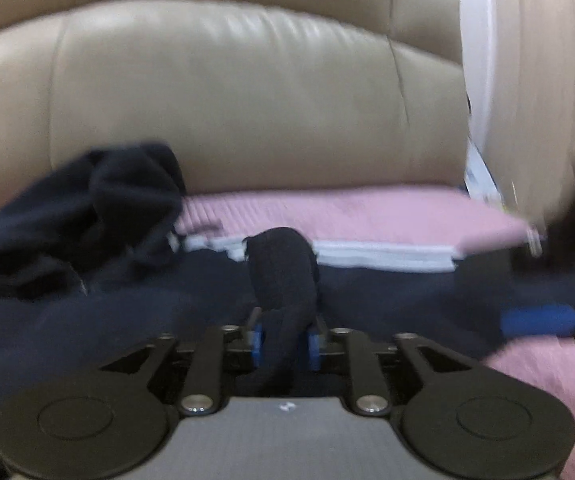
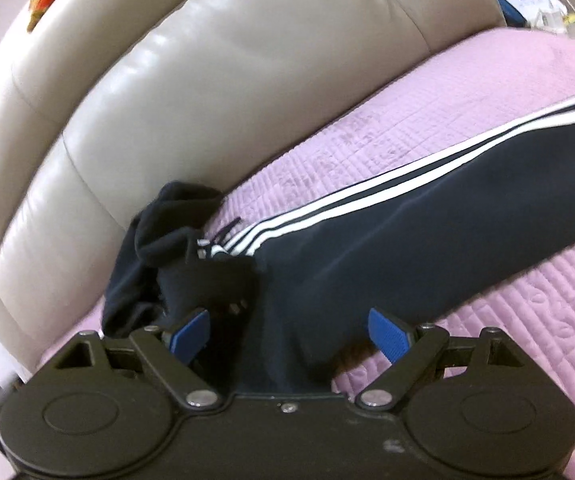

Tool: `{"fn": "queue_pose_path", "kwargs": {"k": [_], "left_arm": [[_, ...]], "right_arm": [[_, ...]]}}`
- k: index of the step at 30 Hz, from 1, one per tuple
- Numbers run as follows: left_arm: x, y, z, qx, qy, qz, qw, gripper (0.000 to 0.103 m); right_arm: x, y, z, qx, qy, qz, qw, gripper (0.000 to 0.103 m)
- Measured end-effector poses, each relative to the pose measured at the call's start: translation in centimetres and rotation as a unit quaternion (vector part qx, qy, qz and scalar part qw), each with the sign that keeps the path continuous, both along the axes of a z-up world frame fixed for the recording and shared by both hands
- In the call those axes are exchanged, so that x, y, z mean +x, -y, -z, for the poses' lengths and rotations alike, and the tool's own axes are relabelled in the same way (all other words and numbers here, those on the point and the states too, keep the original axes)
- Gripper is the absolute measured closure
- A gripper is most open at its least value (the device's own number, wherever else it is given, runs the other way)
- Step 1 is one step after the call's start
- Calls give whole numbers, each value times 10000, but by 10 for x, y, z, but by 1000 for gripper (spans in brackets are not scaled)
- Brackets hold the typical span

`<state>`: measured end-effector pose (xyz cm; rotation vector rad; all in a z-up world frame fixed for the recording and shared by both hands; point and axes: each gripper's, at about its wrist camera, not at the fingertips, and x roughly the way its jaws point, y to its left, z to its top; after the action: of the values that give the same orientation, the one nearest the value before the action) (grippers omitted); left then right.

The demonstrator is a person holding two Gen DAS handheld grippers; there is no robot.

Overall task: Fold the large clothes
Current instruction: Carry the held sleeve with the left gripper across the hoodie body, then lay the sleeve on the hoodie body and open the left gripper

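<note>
Lying along the pink quilt against the sofa, the striped navy trousers are being folded: left tongs are loosely flanking a cloth bunch, right tongs are spread over fabric, unpinched.

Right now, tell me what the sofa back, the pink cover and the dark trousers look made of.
Sofa back: likely leather or a leather-look vinyl, beige, glossy highlights along stitched panels.
Pink cover: quilted fabric, matte, fine ribbed stitching.
Dark trousers: smooth navy knit, probably synthetic tracksuit cloth, with white side stripes.
</note>
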<state>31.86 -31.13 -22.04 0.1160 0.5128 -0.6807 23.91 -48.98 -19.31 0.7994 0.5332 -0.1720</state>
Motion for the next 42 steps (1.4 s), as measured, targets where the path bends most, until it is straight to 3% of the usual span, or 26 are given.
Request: {"fn": "queue_pose_path", "kwargs": {"k": [3,5,8,11,13,15,17,20,24,26,28,31,32,35,38,40,42], "left_arm": [[-3,-12,3,-322,-775,429,9956,61],[-4,-18,-2,-411,-1044,829,9902,51],[-2,-29,-21,-399,-863,1339,9864,49],[4,-51,-46,-506,-1007,1809,9770,41],[6,-67,-63,-412,-918,1807,9784,34],[13,-89,-78,-411,-828,1462,9849,30],[29,-116,-85,-352,-741,684,9943,23],[71,-149,-70,199,-688,-259,9971,20],[130,-183,-26,693,-1345,-1178,9814,21],[155,-198,0,1086,-1699,-1798,9628,29],[156,-213,5,828,-1484,-2035,9642,27],[155,-204,-2,981,-1554,-2166,9588,28],[149,-196,-9,876,-1511,-2147,9609,28],[130,-167,-29,361,-1215,-1527,9801,25],[121,-118,-31,328,-1412,-650,9873,24],[121,-76,-15,860,-1638,-36,9827,24],[123,-48,4,1410,-1533,-222,9778,18]], "right_arm": [[-2,9,4,359,142,175,9991,1],[-3,10,5,473,197,171,9985,1],[-3,8,0,359,268,159,9989,1],[1,6,-8,65,300,155,9994,1],[10,0,-13,-237,266,118,9993,1],[17,-11,-20,-565,258,-97,9980,1],[21,-27,-26,-959,210,-330,9946,1],[28,-51,-27,-1576,54,-697,9850,1],[38,-60,-14,-1713,-198,-737,9823,0],[42,-56,-3,-1568,-407,-741,9840,1],[46,-49,8,-1535,-838,-588,9828,1],[48,-38,24,-1305,-1197,-443,9832,0],[47,-35,27,-1225,-1212,-401,9842,1],[42,-34,23,-1230,-1073,-352,9860,0],[37,-33,12,-1391,-929,-319,9854,1],[32,-28,7,-1332,-848,-283,9870,1],[28,-20,1,-1219,-780,-204,9893,1]]}}
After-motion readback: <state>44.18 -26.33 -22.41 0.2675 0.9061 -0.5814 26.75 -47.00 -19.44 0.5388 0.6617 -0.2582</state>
